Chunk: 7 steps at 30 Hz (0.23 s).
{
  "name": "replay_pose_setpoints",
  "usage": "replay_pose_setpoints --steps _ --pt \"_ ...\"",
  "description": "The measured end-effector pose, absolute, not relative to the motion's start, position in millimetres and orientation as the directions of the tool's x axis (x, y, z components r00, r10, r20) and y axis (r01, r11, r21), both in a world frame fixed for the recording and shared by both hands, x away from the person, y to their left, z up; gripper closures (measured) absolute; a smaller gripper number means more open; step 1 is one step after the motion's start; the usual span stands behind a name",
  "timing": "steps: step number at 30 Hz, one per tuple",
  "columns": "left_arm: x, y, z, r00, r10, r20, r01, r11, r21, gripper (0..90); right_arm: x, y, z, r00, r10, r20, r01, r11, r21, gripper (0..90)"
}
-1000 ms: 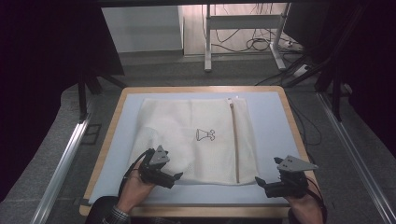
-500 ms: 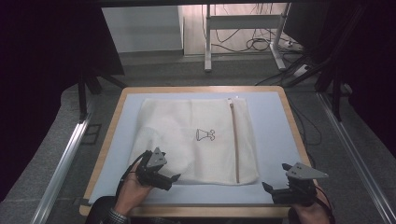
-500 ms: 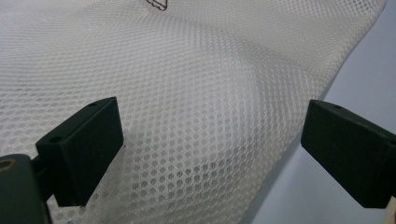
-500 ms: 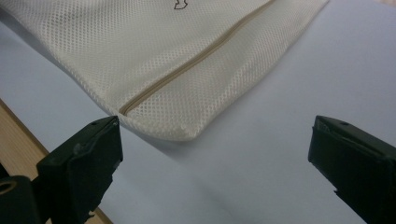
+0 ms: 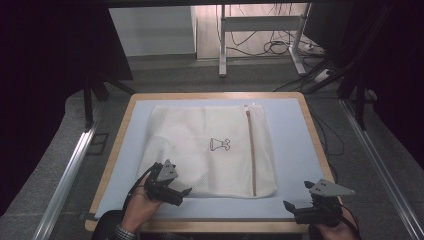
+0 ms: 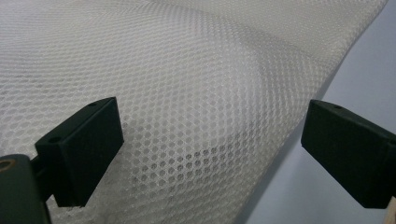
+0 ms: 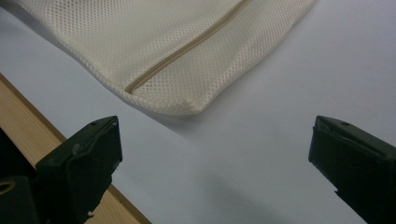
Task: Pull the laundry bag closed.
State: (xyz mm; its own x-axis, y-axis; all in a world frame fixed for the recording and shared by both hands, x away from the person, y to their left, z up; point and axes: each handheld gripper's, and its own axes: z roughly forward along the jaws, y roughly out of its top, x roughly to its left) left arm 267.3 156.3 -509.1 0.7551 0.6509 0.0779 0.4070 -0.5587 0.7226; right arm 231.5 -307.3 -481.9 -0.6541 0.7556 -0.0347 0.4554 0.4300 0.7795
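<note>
Tongs (image 7: 212, 163) agape; mesh bag (image 7: 187, 51) corner ahead.

The mesh laundry bag (image 5: 210, 150) covers the middle of the tabletop (image 5: 290, 150), leaving bare strips on every side, widest on the right. The left hand-held gripper (image 5: 172, 192) hangs with jaws apart over the bag's near left corner. The right hand-held gripper (image 5: 295, 210), jaws apart, has bare surface ahead, clear of the bag's near right corner.
</note>
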Motion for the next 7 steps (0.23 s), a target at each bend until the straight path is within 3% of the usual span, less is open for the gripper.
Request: replay_pose_setpoints --steps 7 --pt "266.8 156.2 -509.0 0.755 0.651 0.083 0.404 -0.561 0.723 5.2 231.9 -309.2 -482.4 -0.654 0.756 -0.026 0.462 0.426 0.778 2.9"
